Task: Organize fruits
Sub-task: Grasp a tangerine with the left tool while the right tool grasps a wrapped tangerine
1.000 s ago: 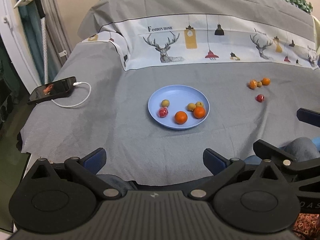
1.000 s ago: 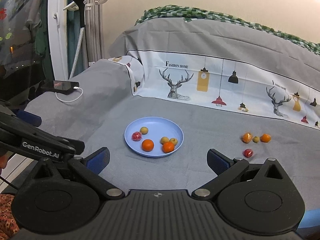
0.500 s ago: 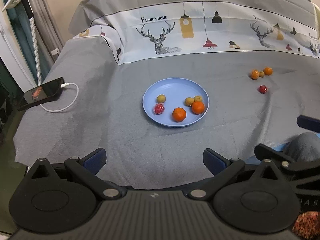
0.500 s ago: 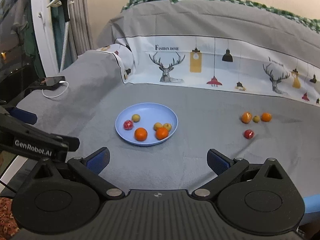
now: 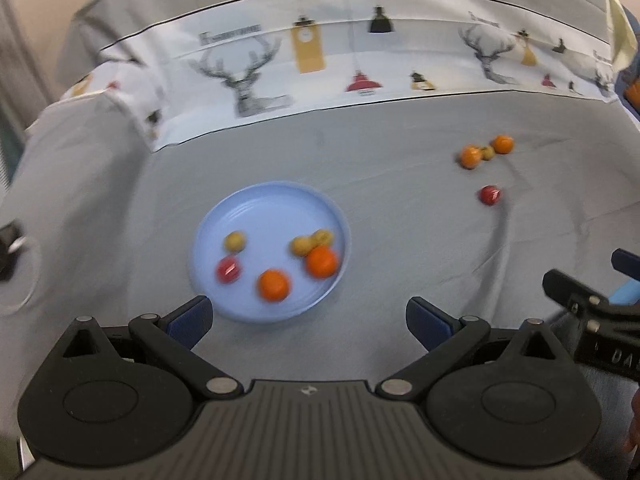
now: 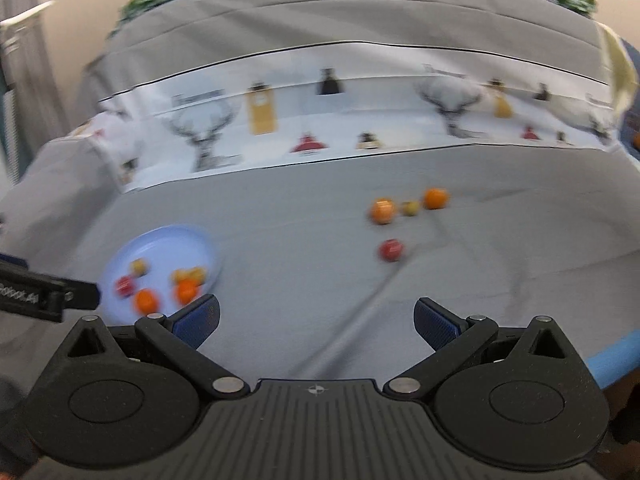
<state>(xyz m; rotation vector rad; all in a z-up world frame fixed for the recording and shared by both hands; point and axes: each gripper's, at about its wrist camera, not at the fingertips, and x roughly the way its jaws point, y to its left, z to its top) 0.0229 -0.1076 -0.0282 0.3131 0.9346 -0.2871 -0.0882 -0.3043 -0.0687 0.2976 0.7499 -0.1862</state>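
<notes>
Moved in closer than a second earlier, both views now blurred. Left tongs (image 5: 308, 318) spread wide and empty just short of the blue plate (image 5: 340, 224), which held six fruits. Right tongs (image 6: 316, 318) likewise spread, empty, aimed at the four loose fruits (image 6: 391, 250) lying well apart from the plate. Probably an approach to gather the strays. Grey sheet on the bed (image 6: 300, 240), deer-print band behind, pale wall beyond.
</notes>
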